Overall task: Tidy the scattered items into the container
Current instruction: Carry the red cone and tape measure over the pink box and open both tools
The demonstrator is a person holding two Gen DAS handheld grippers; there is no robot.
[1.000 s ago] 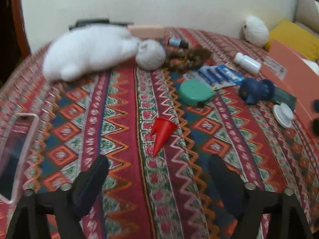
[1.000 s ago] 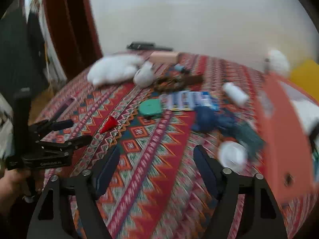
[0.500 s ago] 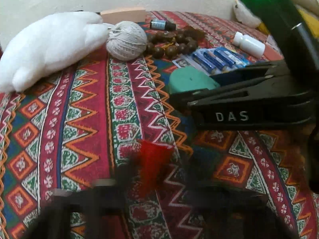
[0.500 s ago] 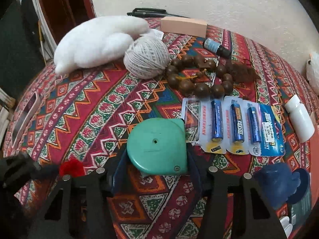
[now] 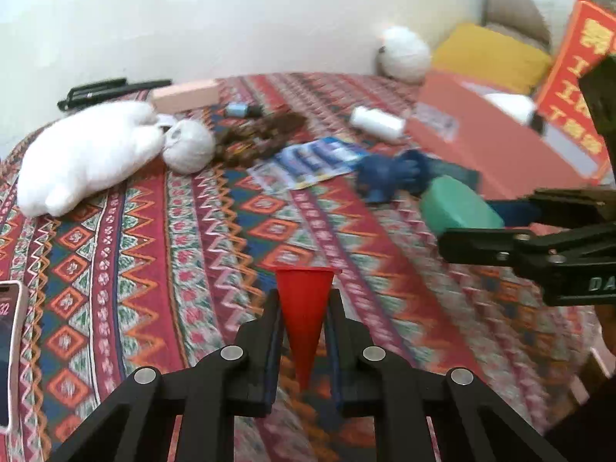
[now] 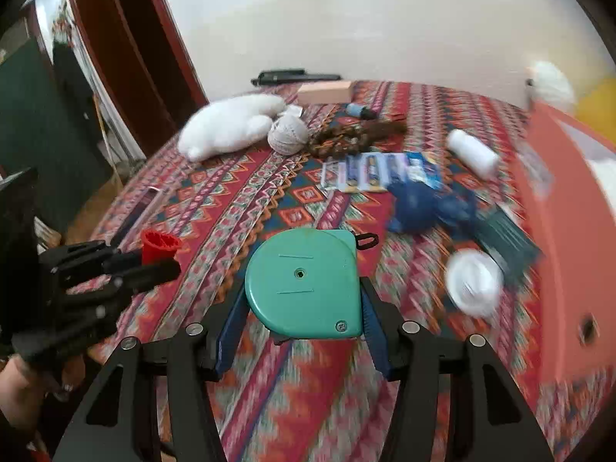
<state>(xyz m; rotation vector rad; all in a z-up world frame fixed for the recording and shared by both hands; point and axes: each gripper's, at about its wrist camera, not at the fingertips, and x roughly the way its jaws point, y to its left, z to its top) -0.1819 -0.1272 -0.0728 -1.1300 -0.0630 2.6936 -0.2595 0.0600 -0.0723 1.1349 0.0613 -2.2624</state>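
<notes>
Partly blurred, left gripper (image 5: 303, 310) pinching red cone (image 5: 304, 308), tip hidden, right gripper (image 6: 304, 304) clamping green tape measure (image 6: 304, 283)

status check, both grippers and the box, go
Left gripper shut on red cone. Right gripper shut on green tape measure. Orange box at right, open. Blue toy and white lid lie before it.

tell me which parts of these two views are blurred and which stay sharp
Left wrist view: the red cone in the left gripper is crisp, while the cloth, batteries and orange box smear with motion. Right wrist view: the green tape measure in the right gripper is sharp; the white lid and box are streaked, with the fisheye bending the edges.
</notes>
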